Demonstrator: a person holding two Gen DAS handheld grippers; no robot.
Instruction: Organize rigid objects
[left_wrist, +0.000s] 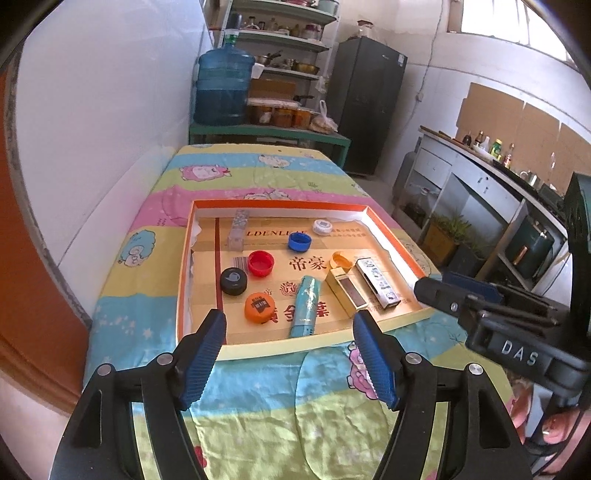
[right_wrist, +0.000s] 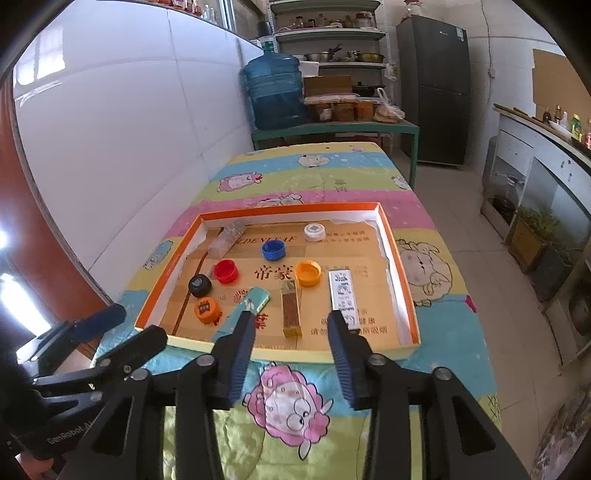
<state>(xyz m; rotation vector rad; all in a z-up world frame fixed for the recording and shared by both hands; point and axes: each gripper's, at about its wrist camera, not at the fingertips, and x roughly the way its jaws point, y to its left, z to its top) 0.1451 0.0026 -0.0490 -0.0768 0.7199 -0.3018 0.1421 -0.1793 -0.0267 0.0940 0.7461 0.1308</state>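
Behind us stand a white tiled wall, a big blue water jug (right_wrist: 275, 90) of ribbed translucent plastic and a dark refrigerator (right_wrist: 434, 88), while the table carries a soft, wrinkled cartoon-print cloth (right_wrist: 332, 177) in pink, yellow and blue bands. On it lies a shallow orange-rimmed cardboard tray (right_wrist: 402, 280) with a printed tan floor. Inside we see round plastic bottle caps lying apart from one another: a ridged red cap (right_wrist: 226, 271), a blue cap (right_wrist: 273, 250), a white cap (right_wrist: 314, 232), a glossy black cap (right_wrist: 200, 285), an open orange cap (right_wrist: 308, 273) and an orange cap with a dark label (right_wrist: 207, 310). Near the front edge lie three long boxes side by side: a teal carton (right_wrist: 251, 302), a slim gold box (right_wrist: 290, 308) and a white printed box (right_wrist: 344, 293). A clear faceted plastic box (right_wrist: 226, 238) rests at the far left corner. We hold the left gripper (left_wrist: 290, 334) over the near rim, its ribbed blue pads (left_wrist: 207, 343) spread wide, with nothing between them. The right gripper (right_wrist: 291, 332) hovers at the front rim too, its jaws partly apart and empty, touching none of the boxes.
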